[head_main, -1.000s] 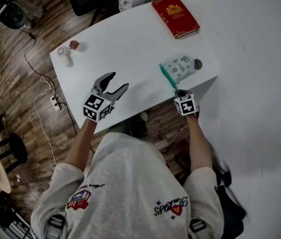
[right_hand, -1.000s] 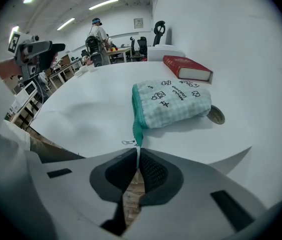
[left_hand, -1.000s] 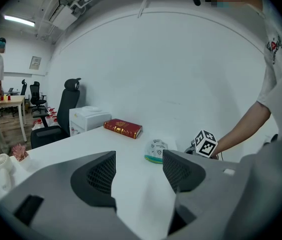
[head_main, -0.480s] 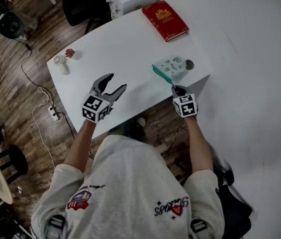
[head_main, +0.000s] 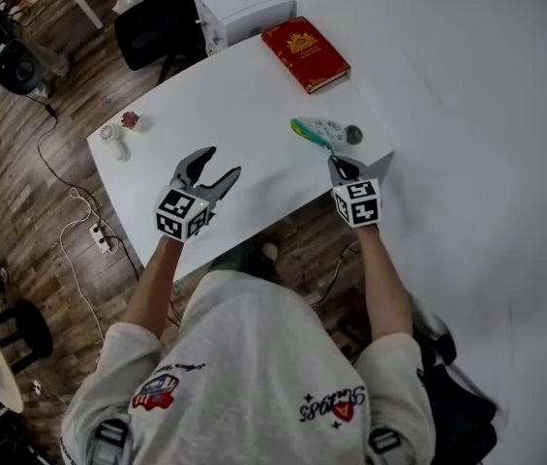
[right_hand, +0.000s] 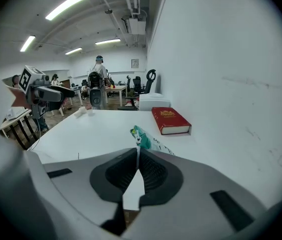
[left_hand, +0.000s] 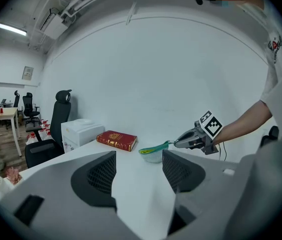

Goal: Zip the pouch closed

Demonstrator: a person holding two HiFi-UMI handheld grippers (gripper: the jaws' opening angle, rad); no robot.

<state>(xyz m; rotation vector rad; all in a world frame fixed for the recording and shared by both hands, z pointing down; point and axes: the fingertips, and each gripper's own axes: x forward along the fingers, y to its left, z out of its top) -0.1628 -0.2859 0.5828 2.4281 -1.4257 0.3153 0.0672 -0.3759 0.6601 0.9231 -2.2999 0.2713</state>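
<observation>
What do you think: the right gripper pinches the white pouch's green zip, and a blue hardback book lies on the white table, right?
No: the head view shows a red hardback book, not blue. The right gripper pinches the green zip of the white pouch, and the book lies on the white table.

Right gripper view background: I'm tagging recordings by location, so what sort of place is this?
Probably an open-plan office or lab: ceiling strip lights, black office chairs, and people near desks behind the white table.
</observation>
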